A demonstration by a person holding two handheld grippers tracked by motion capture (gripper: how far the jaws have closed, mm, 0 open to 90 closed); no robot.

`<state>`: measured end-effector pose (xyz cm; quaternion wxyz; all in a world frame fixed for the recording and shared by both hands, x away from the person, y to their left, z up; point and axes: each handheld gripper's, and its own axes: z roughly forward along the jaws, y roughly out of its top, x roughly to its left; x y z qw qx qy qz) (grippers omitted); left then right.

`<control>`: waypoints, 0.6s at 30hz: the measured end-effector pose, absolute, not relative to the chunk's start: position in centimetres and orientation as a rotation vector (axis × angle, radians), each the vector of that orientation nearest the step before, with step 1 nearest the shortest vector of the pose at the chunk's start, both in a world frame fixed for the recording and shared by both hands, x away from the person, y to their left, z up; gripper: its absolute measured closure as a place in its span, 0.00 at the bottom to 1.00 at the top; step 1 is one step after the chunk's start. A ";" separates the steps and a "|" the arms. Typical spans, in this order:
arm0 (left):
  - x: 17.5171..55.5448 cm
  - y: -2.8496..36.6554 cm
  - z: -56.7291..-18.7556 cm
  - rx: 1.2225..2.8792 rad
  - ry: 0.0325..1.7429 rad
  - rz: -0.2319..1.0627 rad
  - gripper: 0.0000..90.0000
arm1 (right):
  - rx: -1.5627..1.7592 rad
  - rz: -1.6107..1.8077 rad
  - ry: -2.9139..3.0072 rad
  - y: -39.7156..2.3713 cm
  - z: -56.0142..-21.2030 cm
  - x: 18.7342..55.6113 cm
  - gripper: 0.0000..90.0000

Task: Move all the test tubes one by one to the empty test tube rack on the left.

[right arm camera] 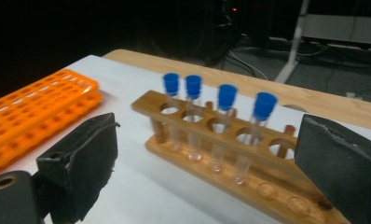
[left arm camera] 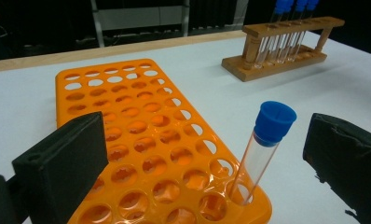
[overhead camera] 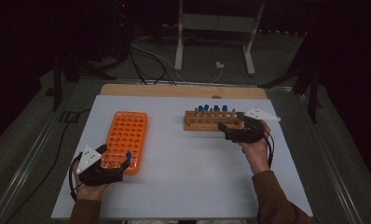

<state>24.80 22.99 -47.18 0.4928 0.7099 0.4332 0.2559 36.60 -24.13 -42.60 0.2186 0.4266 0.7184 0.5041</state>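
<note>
Two grippers are working a tube transfer across a white table (overhead camera: 188, 163). Nearest the camera, the left gripper (overhead camera: 116, 158) is standing wide open around a blue-capped test tube (left arm camera: 263, 149) that is sitting in a near-corner hole of the orange rack (left arm camera: 137, 144); in the left gripper view the tube is leaning slightly, its long axis near upright, with both black jaws clear of the glass on either side. That tube appears to be delivered, so the coming move likely belongs to the other hand.

Farther across, the right gripper (overhead camera: 222, 128) is also spread wide and holding nothing, pointing at the wooden rack (right arm camera: 221, 154) just ahead of it. Four blue-capped tubes (right arm camera: 226, 130) are standing upright there in a row, and the last one (right arm camera: 256, 135) is lying almost straight ahead between the jaws, so a short advance and a squeeze across its upright axis looks like what is needed. The right hand is plainly the nearer to them.

Beyond the table's wooden far edge (overhead camera: 183, 90), cables (overhead camera: 146, 56) and a pale metal stand (overhead camera: 216, 37) are resting on a dim grey floor.
</note>
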 end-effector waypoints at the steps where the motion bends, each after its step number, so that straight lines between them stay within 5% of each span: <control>1: 24.8 22.9 -47.2 1.720 1.051 0.620 0.00 | 1.191 1.389 1.981 -24.2 -42.6 36.9 0.06; 13: 24.7 23.0 -47.1 1.717 1.049 0.616 0.01 | 1.290 1.258 1.950 -24.9 -42.5 40.6 0.09; 18: 24.7 22.9 -47.0 1.718 1.048 0.616 0.01 | 1.336 1.256 1.964 -24.9 -43.6 41.6 0.18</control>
